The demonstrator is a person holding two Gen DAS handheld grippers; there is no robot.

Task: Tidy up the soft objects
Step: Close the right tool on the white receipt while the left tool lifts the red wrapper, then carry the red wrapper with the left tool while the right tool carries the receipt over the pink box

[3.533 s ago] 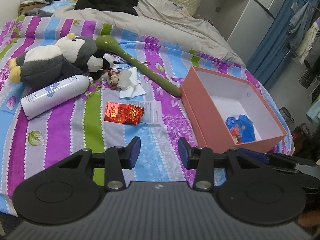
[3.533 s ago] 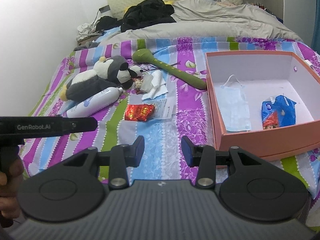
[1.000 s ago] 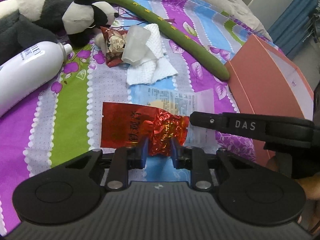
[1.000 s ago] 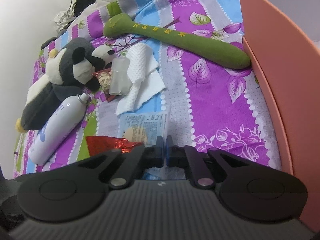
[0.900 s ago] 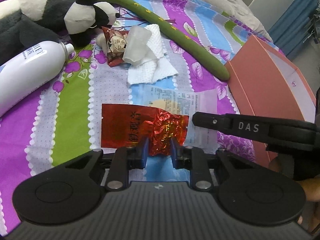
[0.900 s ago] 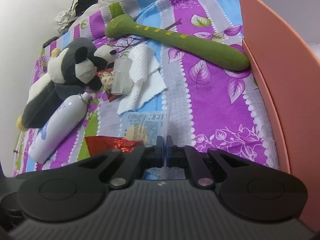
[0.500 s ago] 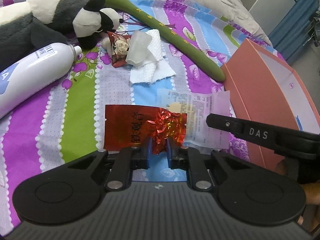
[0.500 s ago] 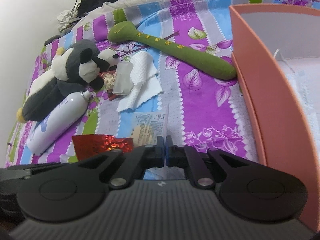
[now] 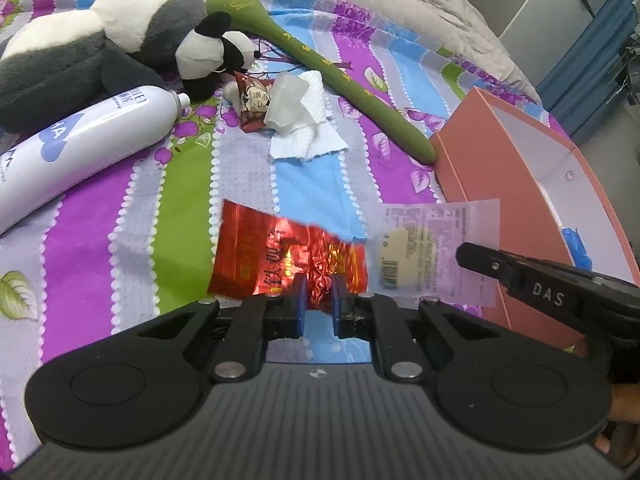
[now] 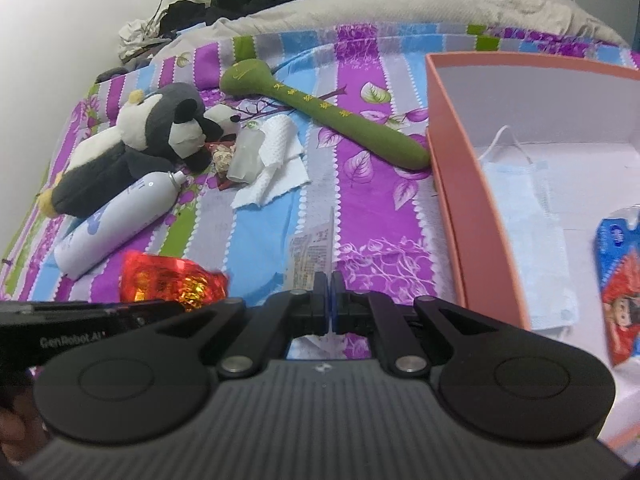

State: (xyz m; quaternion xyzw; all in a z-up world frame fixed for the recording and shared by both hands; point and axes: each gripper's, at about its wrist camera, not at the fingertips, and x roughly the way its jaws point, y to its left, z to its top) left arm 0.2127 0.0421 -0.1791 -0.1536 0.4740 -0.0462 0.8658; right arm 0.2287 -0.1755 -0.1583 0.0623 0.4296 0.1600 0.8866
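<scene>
- Left wrist view:
  - Foil first: the crinkled red foil snack packet (image 9: 288,256) sits at lower centre, pinched by its near edge in the left gripper (image 9: 319,297), whose jaws are clenched on it. The edge grip probably lets the packet hang free of the bedspread.
  - Right of it, a clear printed plastic sachet (image 9: 436,248) is held up by the black right gripper entering from the right edge, marked DAS.
  - The salmon-pink open cardboard box (image 9: 500,184) fills the right of the frame, close to both packets, so it looks like the drop point.
  - In the upper left lie a black-and-white plush panda (image 9: 120,52), a white spray bottle (image 9: 80,148) and a long green padded massage stick (image 9: 332,76).
- Right wrist view:
  - At lower centre the right gripper (image 10: 331,304) has its jaws closed tight on the sachet, seen edge-on as a thin upright sheet.
  - The box, at right, already holds a pale blue face mask (image 10: 520,216) and a blue snack bag (image 10: 620,272).
  - The red packet shows at lower left.
</scene>
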